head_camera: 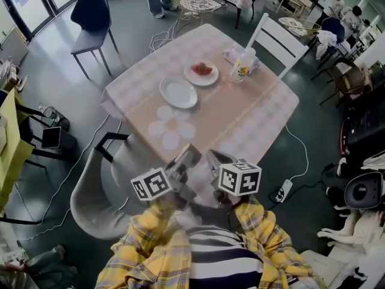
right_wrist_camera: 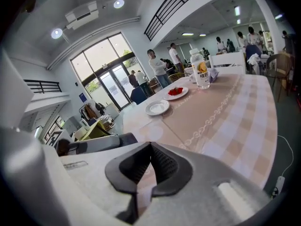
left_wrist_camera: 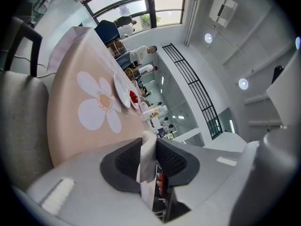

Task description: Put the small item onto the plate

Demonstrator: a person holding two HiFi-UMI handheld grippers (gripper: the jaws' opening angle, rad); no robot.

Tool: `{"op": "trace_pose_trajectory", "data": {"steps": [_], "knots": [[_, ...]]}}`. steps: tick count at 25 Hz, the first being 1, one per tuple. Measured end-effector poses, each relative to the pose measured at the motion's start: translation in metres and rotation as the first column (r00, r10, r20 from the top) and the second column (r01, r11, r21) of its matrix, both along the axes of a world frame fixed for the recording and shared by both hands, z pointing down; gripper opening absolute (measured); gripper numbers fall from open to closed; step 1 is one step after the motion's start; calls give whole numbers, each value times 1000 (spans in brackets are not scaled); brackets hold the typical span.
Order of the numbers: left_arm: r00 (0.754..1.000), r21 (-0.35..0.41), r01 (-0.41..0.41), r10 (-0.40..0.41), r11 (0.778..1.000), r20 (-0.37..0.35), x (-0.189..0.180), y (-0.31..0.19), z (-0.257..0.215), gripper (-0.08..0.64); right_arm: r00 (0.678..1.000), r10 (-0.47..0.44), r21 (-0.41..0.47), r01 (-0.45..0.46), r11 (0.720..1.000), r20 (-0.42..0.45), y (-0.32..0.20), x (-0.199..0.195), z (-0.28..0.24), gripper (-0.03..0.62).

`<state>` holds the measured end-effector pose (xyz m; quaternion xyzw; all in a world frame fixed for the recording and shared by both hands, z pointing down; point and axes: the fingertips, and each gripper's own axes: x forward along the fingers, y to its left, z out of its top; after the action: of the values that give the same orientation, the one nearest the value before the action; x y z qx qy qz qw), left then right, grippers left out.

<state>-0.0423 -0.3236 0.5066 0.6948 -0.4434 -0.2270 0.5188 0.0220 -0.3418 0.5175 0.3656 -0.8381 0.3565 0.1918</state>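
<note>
An empty white plate (head_camera: 178, 93) lies on the checked tablecloth, with a second plate (head_camera: 201, 72) holding red pieces just behind it. Both of my grippers hover over the table's near edge, well short of the plates. My left gripper (head_camera: 186, 158) is shut on a thin white piece of tissue (left_wrist_camera: 147, 157), which stands upright between the dark pads. My right gripper (head_camera: 216, 160) is shut, tips touching, with nothing between them (right_wrist_camera: 149, 146). In the right gripper view the empty plate (right_wrist_camera: 157, 107) and the red-topped plate (right_wrist_camera: 176, 92) lie ahead.
A plastic bottle (head_camera: 243, 65) and a tissue pack (head_camera: 237, 54) stand at the table's far side. A grey chair (head_camera: 99, 191) sits at the near left corner, a white chair (head_camera: 277, 38) at the far right. Cables run over the floor.
</note>
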Motion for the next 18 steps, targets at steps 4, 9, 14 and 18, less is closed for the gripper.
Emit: {"op": "trace_pose_trajectory", "data": {"steps": [4,9,14,18], "knots": [[1000,35,5,-6,999,25,-9,-24,-10,81,1000,-19,-1,19,1000,-19,-14,-8,1,2],[999,58,22,-24,998,40,-21,-49,-19,81,999,-43,4,43,999,-27,-31,-20,0,2],[998,62,30,-34,998,54,-31,-69,-20,81,998,-50,25,50,998,-32,-57,-32,-4,2],[998,59,46,-49,997,48,-38,-87,-18,81,998,-52,31,53,998,-38,-76,-42,-6,2]]}}
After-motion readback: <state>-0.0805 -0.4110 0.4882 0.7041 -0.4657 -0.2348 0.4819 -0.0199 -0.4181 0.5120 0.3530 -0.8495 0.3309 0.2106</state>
